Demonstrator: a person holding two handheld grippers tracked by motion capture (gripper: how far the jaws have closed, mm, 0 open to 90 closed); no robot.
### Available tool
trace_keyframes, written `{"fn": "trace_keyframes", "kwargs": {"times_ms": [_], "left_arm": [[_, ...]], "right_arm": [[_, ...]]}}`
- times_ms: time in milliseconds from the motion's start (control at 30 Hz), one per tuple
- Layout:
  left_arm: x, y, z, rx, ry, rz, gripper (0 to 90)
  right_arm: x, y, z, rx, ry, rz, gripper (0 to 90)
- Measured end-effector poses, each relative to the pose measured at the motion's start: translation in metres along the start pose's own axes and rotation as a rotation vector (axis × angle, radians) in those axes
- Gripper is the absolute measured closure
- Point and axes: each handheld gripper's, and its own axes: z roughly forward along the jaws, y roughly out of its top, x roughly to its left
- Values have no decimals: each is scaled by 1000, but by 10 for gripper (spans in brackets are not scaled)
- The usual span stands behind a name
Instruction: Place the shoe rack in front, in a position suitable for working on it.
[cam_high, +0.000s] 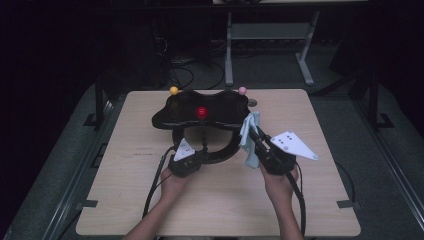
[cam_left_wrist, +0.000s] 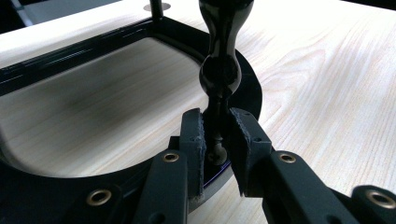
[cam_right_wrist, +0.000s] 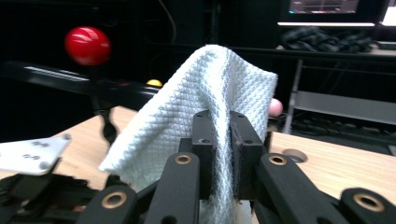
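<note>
A glossy black cat-shaped stand (cam_high: 220, 112) sits at the far middle of the table, with a red knob (cam_high: 201, 112) on top, a yellow ball (cam_high: 174, 90) and a pink ball (cam_high: 242, 90) at its ears. Under it lies a black ring base (cam_high: 222, 152) with a turned black post (cam_left_wrist: 219, 74). My left gripper (cam_left_wrist: 217, 135) is shut on the thin lower part of that post, near the base ring (cam_left_wrist: 70, 51). My right gripper (cam_right_wrist: 219, 135) is shut on a white waffle-weave cloth (cam_right_wrist: 196, 93), held up beside the stand's right end (cam_high: 248, 142).
The light wooden table (cam_high: 150, 200) has bare room on both sides and in front of the hands. A round hole (cam_high: 252, 102) sits in the tabletop behind the stand. A metal desk frame (cam_high: 305, 65) stands on the dark floor beyond.
</note>
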Motion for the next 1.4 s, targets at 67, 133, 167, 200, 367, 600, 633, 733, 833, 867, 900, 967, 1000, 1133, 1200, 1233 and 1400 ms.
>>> {"fn": "trace_keyframes", "kwargs": {"times_ms": [67, 133, 167, 200, 367, 600, 633, 733, 833, 867, 900, 967, 1000, 1133, 1200, 1233, 1400], "left_arm": [[0, 0, 0, 0, -1, -1, 755], [1, 0, -1, 3, 2, 3, 755], [2, 0, -1, 1, 5, -1, 754], [3, -1, -2, 0, 9, -4, 754], [8, -2, -4, 3, 19, -19, 754], [11, -2, -5, 0, 59, -41, 698], [11, -2, -6, -6, 63, -52, 684], [11, -1, -5, -11, 81, -62, 682], [9, 1, -6, -23, 94, -67, 675], [9, 1, -7, -28, 98, -67, 675], [8, 2, -7, -30, 100, -68, 675], [8, 2, -8, -26, 106, -65, 670], [8, 2, -7, -29, 107, -69, 670], [7, 3, -8, -28, 119, -77, 654], [7, 3, -7, -27, 126, -88, 646], [7, 3, -7, -28, 129, -92, 639], [6, 3, -8, -29, 149, -106, 600]], "right_arm": [[-6, -1, 2, 5, -14, 18, 824], [-7, -2, 3, 4, -15, 25, 824], [-4, -3, 3, 4, -14, 24, 824], [-1, -3, 3, 2, -6, 23, 824], [9, -7, 4, 2, 37, 8, 824], [13, -7, 5, 2, 56, 11, 823], [13, -8, 5, -1, 62, 8, 823], [13, -10, 6, -6, 78, 9, 823], [12, -18, 6, -9, 85, 28, 823], [11, -21, 6, -9, 86, 34, 823], [10, -24, 6, -8, 90, 43, 823], [9, -32, 8, 2, 89, 55, 822], [8, -37, 9, 12, 86, 57, 821], [5, -57, 18, 71, 84, 60, 820], [3, -67, 26, 110, 78, 62, 820], [2, -71, 30, 127, 75, 63, 819], [2, -82, 44, 185, 70, 51, 819]]}}
